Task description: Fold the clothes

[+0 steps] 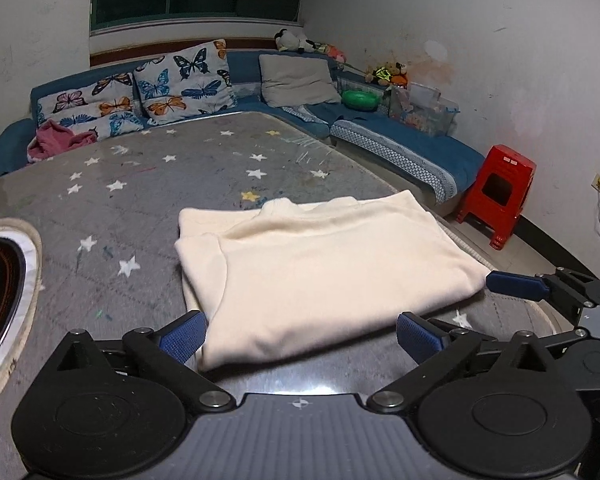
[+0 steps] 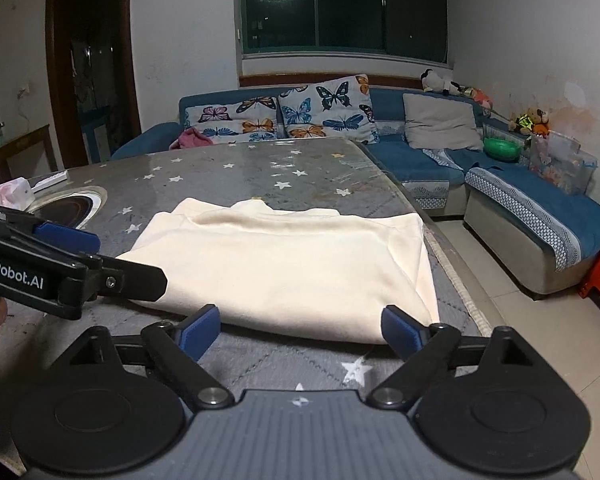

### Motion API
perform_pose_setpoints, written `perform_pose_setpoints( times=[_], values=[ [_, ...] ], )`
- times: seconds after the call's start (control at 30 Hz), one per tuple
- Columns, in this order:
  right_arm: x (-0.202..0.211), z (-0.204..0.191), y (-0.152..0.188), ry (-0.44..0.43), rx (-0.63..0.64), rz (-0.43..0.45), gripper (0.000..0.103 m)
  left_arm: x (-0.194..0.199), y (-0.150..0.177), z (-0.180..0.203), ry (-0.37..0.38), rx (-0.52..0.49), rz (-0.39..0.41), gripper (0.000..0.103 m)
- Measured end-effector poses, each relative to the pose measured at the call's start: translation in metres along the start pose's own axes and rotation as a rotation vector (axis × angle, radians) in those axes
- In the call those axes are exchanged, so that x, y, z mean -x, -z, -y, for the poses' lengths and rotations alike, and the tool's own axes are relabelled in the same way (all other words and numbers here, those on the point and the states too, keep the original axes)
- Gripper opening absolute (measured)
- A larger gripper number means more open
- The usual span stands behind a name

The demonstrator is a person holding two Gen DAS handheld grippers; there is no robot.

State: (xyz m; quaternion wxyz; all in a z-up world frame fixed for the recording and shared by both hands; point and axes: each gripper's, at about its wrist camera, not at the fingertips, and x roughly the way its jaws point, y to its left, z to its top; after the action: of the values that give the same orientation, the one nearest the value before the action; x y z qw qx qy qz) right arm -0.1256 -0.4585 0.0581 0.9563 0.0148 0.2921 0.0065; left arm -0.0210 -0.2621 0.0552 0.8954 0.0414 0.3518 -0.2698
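The cream garment (image 1: 320,272) lies folded into a neat rectangle on the star-patterned counter (image 1: 140,200), seemingly finished, though hidden layers leave that unsure. Both the left tool (image 1: 300,336) and right tool (image 2: 300,326) sit spread apart, empty, at its near edge.

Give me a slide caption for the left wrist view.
Open left tool poised at the near edge of a folded cream garment on a star-patterned table.
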Motion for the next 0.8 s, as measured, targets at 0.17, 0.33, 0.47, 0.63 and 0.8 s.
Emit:
perform_pose_setpoints(
  times=[0.17,0.33,0.47,0.63,0.8],
  values=[
    [0.007,-0.006,0.007,-0.002,0.000,-0.003,0.095,0.006,0.010,0.000,0.000,-0.003,-0.011,0.103],
    [0.011,-0.015,0.013,0.005,0.015,-0.007,0.097,0.010,0.018,-0.002,0.005,0.005,-0.033,0.103],
    [0.015,-0.018,0.015,0.014,0.018,-0.002,0.099,0.014,0.024,-0.005,-0.001,0.016,-0.044,0.103],
    [0.020,-0.022,0.017,0.022,0.018,0.004,0.101,0.023,0.030,-0.008,-0.016,0.030,-0.041,0.103],
    [0.023,-0.025,0.021,0.027,0.012,0.005,0.103,0.033,0.037,-0.009,-0.024,0.029,-0.038,0.103]
  ],
)
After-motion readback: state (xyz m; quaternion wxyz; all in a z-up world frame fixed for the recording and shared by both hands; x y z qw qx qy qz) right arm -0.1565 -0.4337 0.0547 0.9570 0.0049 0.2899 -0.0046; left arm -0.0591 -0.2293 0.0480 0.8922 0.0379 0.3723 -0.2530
